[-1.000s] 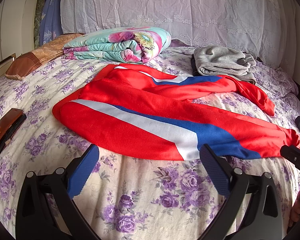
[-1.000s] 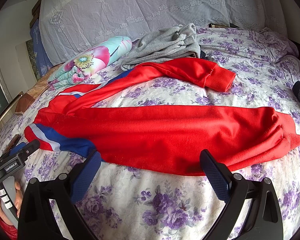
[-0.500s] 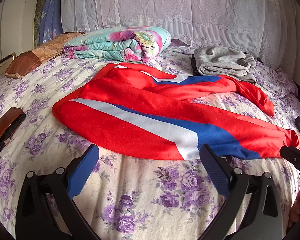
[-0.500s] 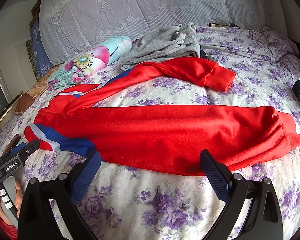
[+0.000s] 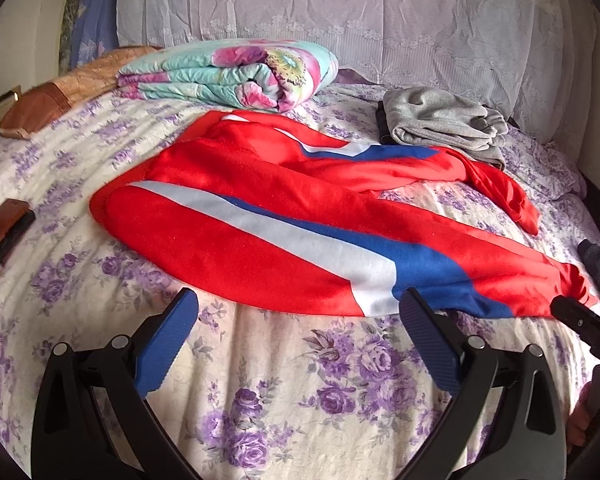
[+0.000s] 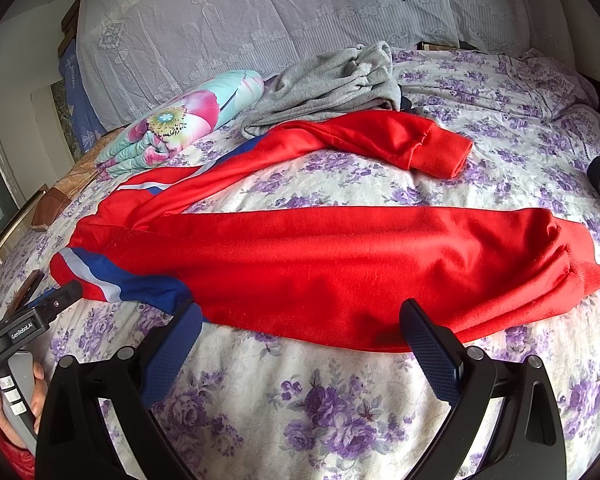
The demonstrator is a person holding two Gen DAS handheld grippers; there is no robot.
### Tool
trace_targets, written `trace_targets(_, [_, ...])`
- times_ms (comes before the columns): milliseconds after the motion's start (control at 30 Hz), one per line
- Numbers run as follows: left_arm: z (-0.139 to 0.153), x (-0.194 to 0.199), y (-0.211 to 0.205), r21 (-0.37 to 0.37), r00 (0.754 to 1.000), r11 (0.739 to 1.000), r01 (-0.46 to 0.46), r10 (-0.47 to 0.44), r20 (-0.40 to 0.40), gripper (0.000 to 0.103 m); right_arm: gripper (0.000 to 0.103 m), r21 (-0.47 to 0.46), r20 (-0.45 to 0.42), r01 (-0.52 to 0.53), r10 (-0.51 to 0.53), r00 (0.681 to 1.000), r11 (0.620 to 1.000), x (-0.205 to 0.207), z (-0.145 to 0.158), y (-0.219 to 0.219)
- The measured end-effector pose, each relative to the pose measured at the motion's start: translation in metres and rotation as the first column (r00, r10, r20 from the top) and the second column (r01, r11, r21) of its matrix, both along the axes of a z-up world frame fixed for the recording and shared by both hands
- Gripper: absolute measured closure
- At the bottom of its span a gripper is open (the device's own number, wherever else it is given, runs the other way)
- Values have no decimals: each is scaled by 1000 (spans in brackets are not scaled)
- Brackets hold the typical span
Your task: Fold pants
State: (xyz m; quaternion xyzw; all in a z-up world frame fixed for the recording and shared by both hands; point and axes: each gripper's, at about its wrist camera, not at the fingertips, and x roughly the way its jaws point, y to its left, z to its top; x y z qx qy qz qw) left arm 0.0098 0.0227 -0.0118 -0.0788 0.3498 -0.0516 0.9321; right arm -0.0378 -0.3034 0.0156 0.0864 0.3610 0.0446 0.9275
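Red pants (image 5: pixel 260 216) lie spread across the flowered bedspread (image 5: pixel 300 380), both grippers, left (image 5: pixel 298 306) and right (image 6: pixel 300 318), gaping empty just near their front edge.

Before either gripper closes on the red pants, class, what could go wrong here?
The far leg lies against the grey clothes, so lifting it may drag them along. Both the left gripper and the right gripper hang open at the near edge and might pinch the flowered sheet too.
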Motion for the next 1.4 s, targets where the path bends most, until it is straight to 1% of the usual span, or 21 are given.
trace_targets(100, [-12, 18, 28, -209, 994, 976, 56, -74, -81, 5, 4, 80, -13, 3, -2, 1000, 997, -6, -10, -10])
trace_targets(167, [-11, 19, 42, -313, 994, 946, 83, -101, -43, 5, 4, 148, 10, 19, -21, 1000, 989, -16, -9, -20])
trace_targets(200, [-9, 20, 44, -331, 993, 939, 97, -114, -30, 5, 4, 186, 21, 23, -28, 999, 982, -22, -9, -24])
trace_targets(300, [-10, 33, 44, -350, 988, 931, 105, -139, -72, 5, 4, 311, 17, 43, -50, 999, 949, -39, -15, -40])
trace_targets(433, [-8, 61, 48, -412, 978, 907, 91, -159, -132, 5, 4, 509, -3, 53, -60, 998, 859, -51, -24, -63])
trace_targets(533, [-9, 88, 61, -503, 977, 864, 23, -126, -172, 5, 4, 571, 15, 62, -86, 996, 818, -57, -24, -72])
trace_targets(633, [-11, 97, 70, -554, 986, 832, -7, -88, -144, 5, 4, 595, -3, 85, -103, 995, 799, -54, -24, -79])
trace_targets(767, [-9, 92, 69, -533, 990, 846, 9, -83, -115, 5, 4, 669, -35, 136, -152, 988, 730, -38, -27, -102])
trace_targets(900, [-11, 94, 76, -543, 992, 840, -2, -69, -110, 5, 4, 745, -71, 202, -226, 972, 636, -15, -29, -129])
trace_targets(967, [-11, 96, 78, -542, 993, 841, -10, -55, -104, 6, 4, 759, -64, 208, -247, 967, 617, -5, -29, -139])
trace_targets(1000, [-12, 97, 79, -538, 993, 843, -11, -52, -102, 6, 5, 752, -51, 203, -252, 966, 627, -1, -29, -142])
trace_targets(1033, [-12, 98, 79, -532, 993, 846, -8, -54, -102, 7, 15, 731, -39, 200, -252, 967, 653, 4, -30, -144])
trace_targets(1067, [-12, 99, 78, -519, 993, 855, -11, -51, -105, 12, 44, 685, -35, 218, -268, 963, 695, 5, -31, -144])
trace_targets(1100, [-13, 100, 77, -499, 993, 866, -21, -42, -114, 17, 58, 640, -59, 259, -290, 955, 724, 8, -34, -145])
trace_targets(1133, [-15, 100, 77, -476, 991, 879, -37, -28, -129, 32, 84, 633, -89, 279, -290, 953, 723, 9, -40, -147])
trace_targets(1167, [-16, 100, 78, -468, 990, 883, -48, -18, -137, 44, 95, 671, -104, 276, -281, 954, 688, 8, -46, -152])
trace_targets(1200, [-18, 99, 81, -471, 990, 880, -57, -12, -143, 49, 96, 719, -94, 260, -281, 955, 645, 2, -49, -158])
trace_targets(1233, [-20, 97, 84, -483, 988, 873, -66, -11, -154, 61, 97, 731, -73, 251, -292, 954, 635, -8, -45, -163])
trace_targets(1267, [-23, 95, 88, -502, 986, 862, -69, -18, -167, 78, 98, 720, -49, 244, -303, 952, 650, -14, -39, -165])
trace_targets(1333, [-26, 82, 93, -561, 979, 826, -61, -59, -194, 88, 98, 668, 31, 200, -295, 955, 717, -34, -16, -165])
trace_targets(1400, [-17, 60, 91, -557, 980, 830, -27, -89, -180, 91, 98, 612, 102, 147, -262, 960, 777, -57, 4, -166])
